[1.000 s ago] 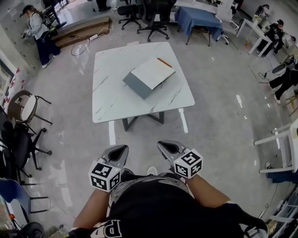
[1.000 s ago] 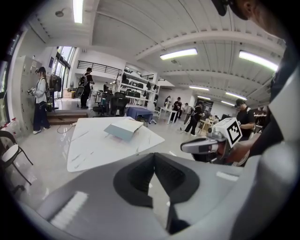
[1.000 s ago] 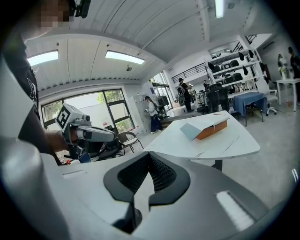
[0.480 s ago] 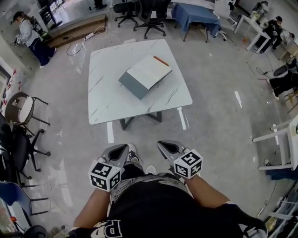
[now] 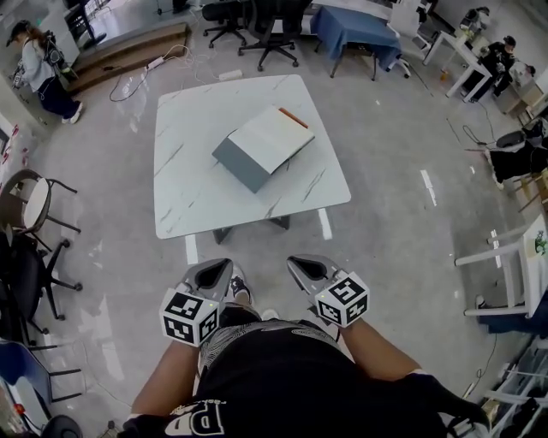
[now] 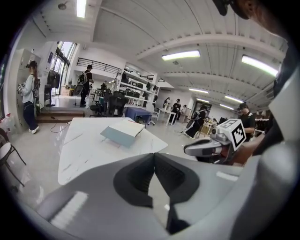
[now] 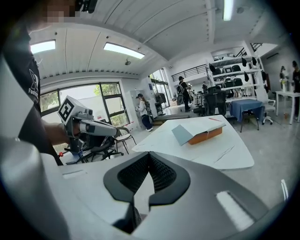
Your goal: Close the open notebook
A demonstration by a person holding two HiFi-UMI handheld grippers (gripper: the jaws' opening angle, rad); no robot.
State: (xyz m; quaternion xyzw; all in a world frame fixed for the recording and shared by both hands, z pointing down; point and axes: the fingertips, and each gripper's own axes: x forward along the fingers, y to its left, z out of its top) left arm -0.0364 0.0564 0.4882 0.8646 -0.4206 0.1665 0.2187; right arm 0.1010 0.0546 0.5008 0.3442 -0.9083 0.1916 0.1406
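Observation:
The open notebook (image 5: 261, 145) lies on the white marble-pattern table (image 5: 188, 188). Its grey cover is folded out to the left, a white page faces up, and an orange strip runs along its far edge. It also shows in the left gripper view as notebook (image 6: 123, 132) and in the right gripper view as notebook (image 7: 199, 131). My left gripper (image 5: 214, 272) and right gripper (image 5: 301, 265) hang side by side in front of the person's body, short of the table's near edge. Both are shut and hold nothing. Neither touches the notebook.
Grey floor lies between me and the table. Chairs (image 5: 30, 214) stand at the left, black office chairs (image 5: 274, 30) and a blue-draped table (image 5: 351, 26) behind. A white table (image 5: 518, 269) is at the right. A person (image 5: 38, 68) stands far left, others far right.
The table and notebook have slid lower and nearer in the head view as the person walked toward them. Both grippers keep their place before the body, still shut.

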